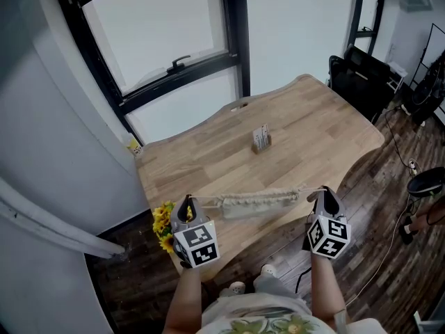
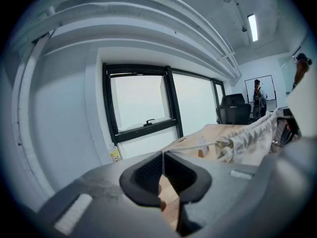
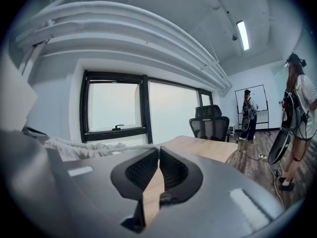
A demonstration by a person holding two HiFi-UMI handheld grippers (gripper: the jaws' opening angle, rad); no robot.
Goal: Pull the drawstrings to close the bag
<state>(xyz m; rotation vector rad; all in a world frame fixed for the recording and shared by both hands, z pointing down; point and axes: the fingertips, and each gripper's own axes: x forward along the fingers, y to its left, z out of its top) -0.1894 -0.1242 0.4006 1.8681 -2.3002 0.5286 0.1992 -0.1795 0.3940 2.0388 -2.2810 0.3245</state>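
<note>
- Holding both tools at the near edge of the table (image 1: 313,131), one forearm (image 1: 184,298) behind each.
- Left gripper (image 1: 186,204): in the left gripper view its jaws are clamped together (image 2: 162,157) on a thin left drawstring (image 2: 190,147). The cord leaves the jaw tips and runs right to the bag (image 2: 247,138).
- Right gripper (image 1: 321,195): in the right gripper view the jaws are closed (image 3: 158,152) on the right drawstring (image 3: 131,148), which comes in from the left, where the bag shows again (image 3: 74,147).
- The cream cloth bag (image 1: 254,204) sits between the two grippers over the near part of the table, long axis left to right, with its fabric bunched into tight gathers. I cannot tell whether it rests on the wood or hangs just above it.
- Both cords look straight: left one (image 1: 207,201), right one (image 1: 309,191).
- Sunflowers (image 1: 163,225) are at the near left corner of the table, just left of the left gripper.
- A small card stand (image 1: 261,140) is upright mid-table, beyond the bag and well apart from it.
- A black-framed window (image 1: 174,47) is on the far wall and a black office chair (image 1: 361,72) at far right.
- Two people (image 3: 299,113) (image 3: 247,113) stand on the dark wood floor (image 1: 389,207) at far right.
</note>
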